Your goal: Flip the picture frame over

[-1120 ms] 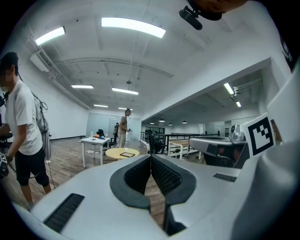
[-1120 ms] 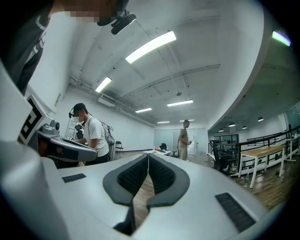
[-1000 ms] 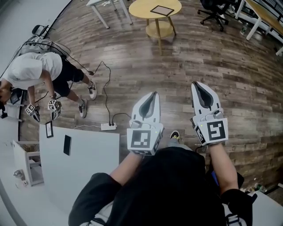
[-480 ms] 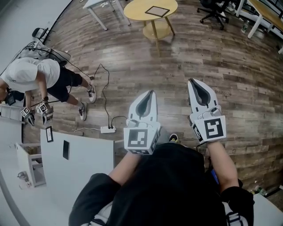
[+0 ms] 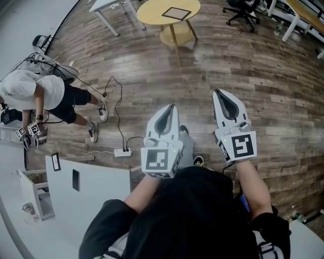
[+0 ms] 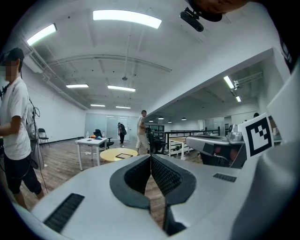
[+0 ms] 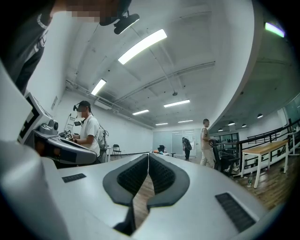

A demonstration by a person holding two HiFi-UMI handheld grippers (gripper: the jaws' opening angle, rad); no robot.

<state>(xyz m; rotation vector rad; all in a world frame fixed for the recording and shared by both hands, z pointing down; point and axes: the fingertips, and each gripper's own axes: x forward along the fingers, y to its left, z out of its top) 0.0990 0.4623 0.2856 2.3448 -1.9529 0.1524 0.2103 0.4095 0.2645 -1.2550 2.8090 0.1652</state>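
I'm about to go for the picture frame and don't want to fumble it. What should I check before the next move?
1. Frame found: the dark rectangular picture frame lies flat on the round yellow wooden table: ok.
2. Frame in reach: the table stands far off across the wooden floor: not ok.
3. Nothing in the left tongs: shut, with nothing between them: ok.
4. Nothing in the right tongs: shut, with nothing between them: ok.
5. Tongs opened for a grasp: both are shut: not ok.
6. Which face of the frame is up: cannot tell.
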